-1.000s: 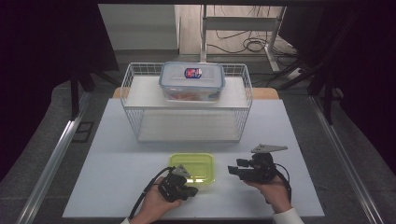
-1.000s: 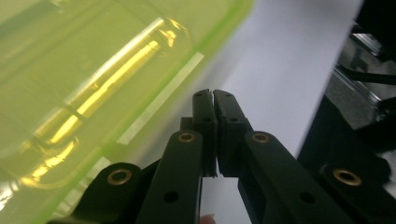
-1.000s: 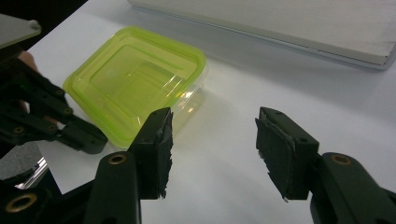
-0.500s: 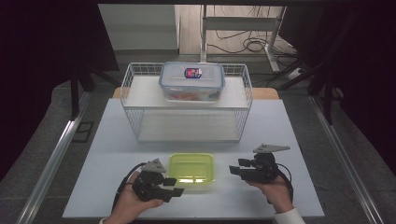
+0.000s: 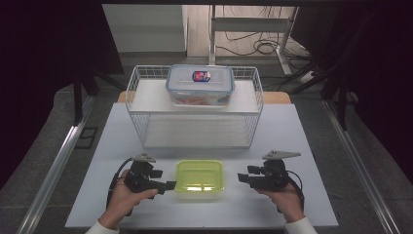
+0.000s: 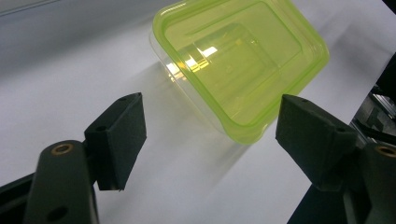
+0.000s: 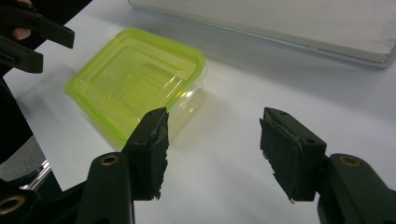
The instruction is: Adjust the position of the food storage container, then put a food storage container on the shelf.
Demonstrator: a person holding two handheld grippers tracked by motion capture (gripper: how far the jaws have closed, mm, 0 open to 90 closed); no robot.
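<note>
A clear container with a yellow-green lid (image 5: 199,176) (image 6: 240,65) (image 7: 135,81) lies flat on the white table near its front edge. My left gripper (image 5: 168,185) (image 6: 210,135) is open just left of the container, jaws pointing at its left side and holding nothing. My right gripper (image 5: 242,178) (image 7: 212,149) is open a short way to the container's right, pointing left toward it, also holding nothing. In the right gripper view the left gripper's jaws show at the top left, beyond the container.
A white wire basket rack (image 5: 195,105) stands behind the container, with a shelf board (image 7: 299,23). On its top shelf sits a clear lidded box (image 5: 199,85) with a blue label. Table edges lie close to both hands.
My left gripper has pulled back leftward off the green container, from over its left part to just beside it. The right gripper has stayed almost still.
</note>
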